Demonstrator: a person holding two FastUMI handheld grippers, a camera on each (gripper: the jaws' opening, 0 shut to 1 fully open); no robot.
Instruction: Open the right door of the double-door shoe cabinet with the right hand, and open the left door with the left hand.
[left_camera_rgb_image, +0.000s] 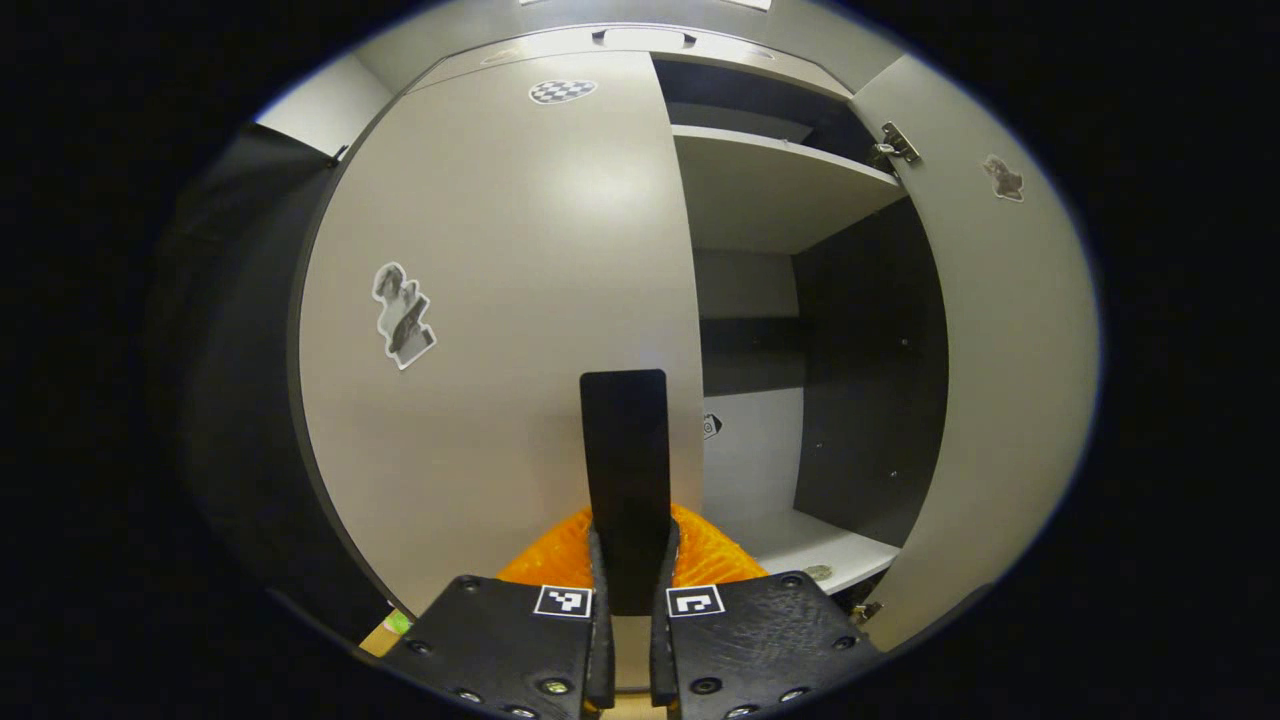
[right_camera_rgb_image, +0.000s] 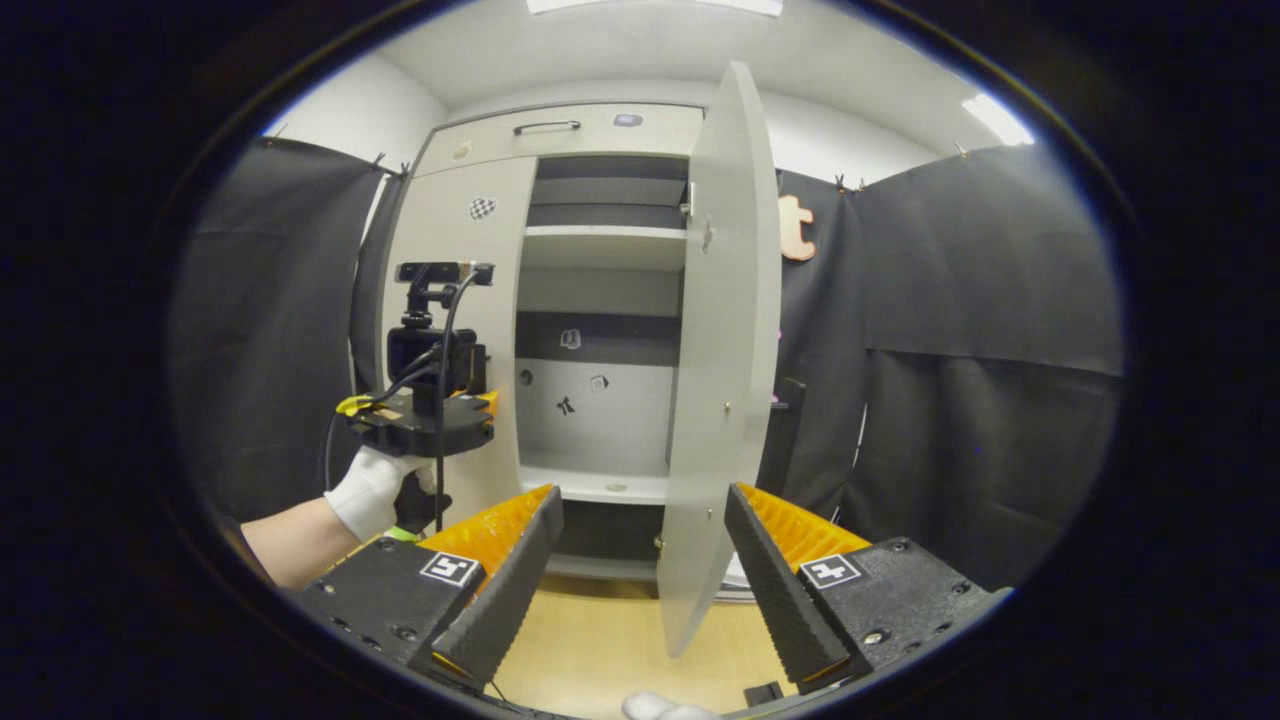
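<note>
The grey shoe cabinet's left door (left_camera_rgb_image: 500, 300) stands closed in front of me in the left gripper view. Its black upright handle (left_camera_rgb_image: 625, 450) runs down between the fingers of my left gripper (left_camera_rgb_image: 633, 560), which is shut on it. The right door (left_camera_rgb_image: 1000, 400) is swung wide open. In the right gripper view that right door (right_camera_rgb_image: 715, 380) shows edge-on, and my right gripper (right_camera_rgb_image: 642, 500) hangs open just in front of it, holding nothing. Farther left, a gloved hand (right_camera_rgb_image: 370, 490) holds the left gripper (right_camera_rgb_image: 425, 410) against the left door (right_camera_rgb_image: 455, 250).
Inside the cabinet are a light upper shelf (left_camera_rgb_image: 770, 180) and a bottom shelf (right_camera_rgb_image: 600, 485). A drawer with a handle (right_camera_rgb_image: 547, 127) sits above the doors. Black cloth walls (right_camera_rgb_image: 980, 350) flank the cabinet. The wooden floor (right_camera_rgb_image: 600, 640) lies below.
</note>
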